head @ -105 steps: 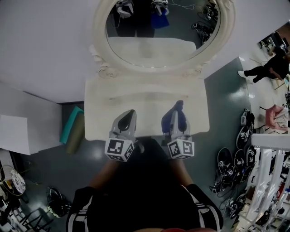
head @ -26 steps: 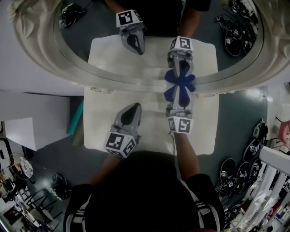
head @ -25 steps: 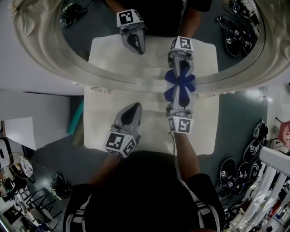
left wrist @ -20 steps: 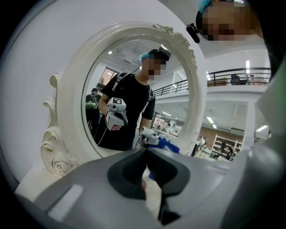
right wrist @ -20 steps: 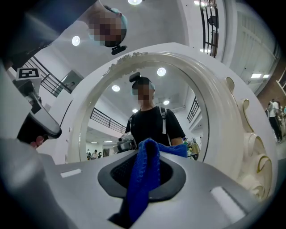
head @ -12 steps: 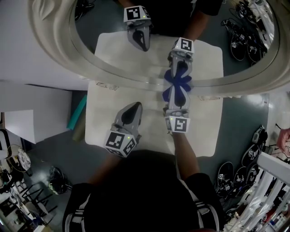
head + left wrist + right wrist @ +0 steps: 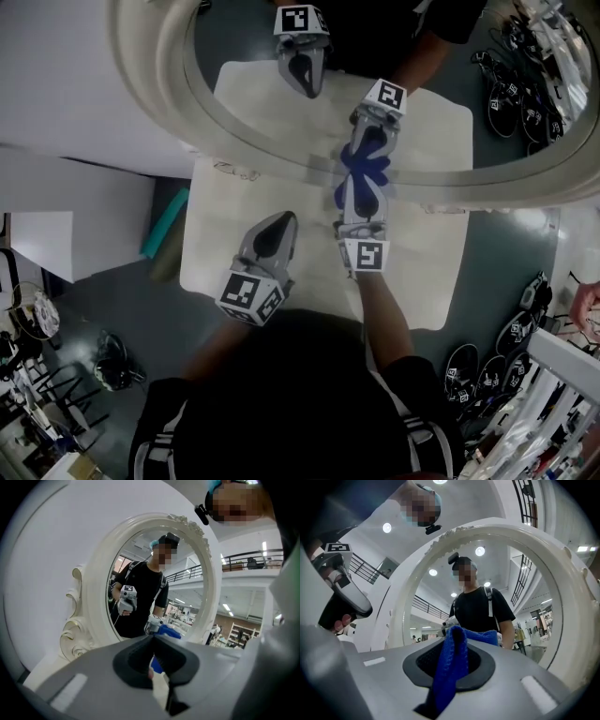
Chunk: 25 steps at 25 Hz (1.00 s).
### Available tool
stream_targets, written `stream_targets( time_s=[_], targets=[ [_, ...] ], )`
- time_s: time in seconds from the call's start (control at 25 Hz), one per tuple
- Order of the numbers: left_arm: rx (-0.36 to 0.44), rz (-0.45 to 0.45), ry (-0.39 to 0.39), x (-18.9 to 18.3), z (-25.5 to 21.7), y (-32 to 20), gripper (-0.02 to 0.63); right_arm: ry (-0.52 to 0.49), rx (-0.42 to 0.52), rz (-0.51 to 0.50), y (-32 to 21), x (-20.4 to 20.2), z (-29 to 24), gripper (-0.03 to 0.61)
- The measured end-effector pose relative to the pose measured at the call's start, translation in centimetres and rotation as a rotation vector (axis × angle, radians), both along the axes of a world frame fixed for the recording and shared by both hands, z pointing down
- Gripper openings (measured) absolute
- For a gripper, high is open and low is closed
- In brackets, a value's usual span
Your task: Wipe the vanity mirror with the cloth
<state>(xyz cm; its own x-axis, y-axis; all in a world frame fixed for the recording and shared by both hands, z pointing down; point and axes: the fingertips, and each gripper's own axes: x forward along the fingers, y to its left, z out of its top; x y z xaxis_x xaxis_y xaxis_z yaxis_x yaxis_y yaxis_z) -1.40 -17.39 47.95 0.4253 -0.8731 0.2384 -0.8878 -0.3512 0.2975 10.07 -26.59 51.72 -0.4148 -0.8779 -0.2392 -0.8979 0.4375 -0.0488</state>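
The oval vanity mirror (image 7: 253,112) in a cream carved frame stands at the back of the cream vanity table (image 7: 216,253). My right gripper (image 7: 361,187) is shut on a blue cloth (image 7: 356,167) and holds it against the lower edge of the glass, where its reflection meets it. In the right gripper view the cloth (image 7: 449,667) hangs bunched between the jaws in front of the mirror (image 7: 487,573). My left gripper (image 7: 284,217) hovers over the table left of the right one, shut on nothing. The left gripper view also shows the mirror (image 7: 140,573).
A teal roll (image 7: 167,223) lies on the dark floor left of the table, beside a white box (image 7: 37,248). Several pairs of shoes (image 7: 469,366) sit on the floor at the right. Stands and cables crowd the lower left corner.
About four seconds ago both grippers were over the table's front. Since then the right one reached the glass with the cloth, and in the last second it edged slightly left. The left gripper stays put.
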Motion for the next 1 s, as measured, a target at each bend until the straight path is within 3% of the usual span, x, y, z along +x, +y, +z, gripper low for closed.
stream_targets(
  time_s=[0.2, 0.56, 1.0],
  targets=[
    [-0.002, -0.031, 0.0, -2.3, 0.4, 0.4, 0.011, -0.026, 0.008, -0.034, -0.1, -2.3, -0.3, 0.035],
    [0.005, -0.067, -0.002, -4.4, 0.2, 0.8, 0.011, 0.102, 0.071, -0.157, -0.2, -7.5, -0.8, 0.034],
    [0.005, -0.122, 0.003, -7.9, 0.1, 1.6, 0.011, 0.104, 0.091, -0.236, -0.3, -12.2, -1.7, 0.035]
  ],
)
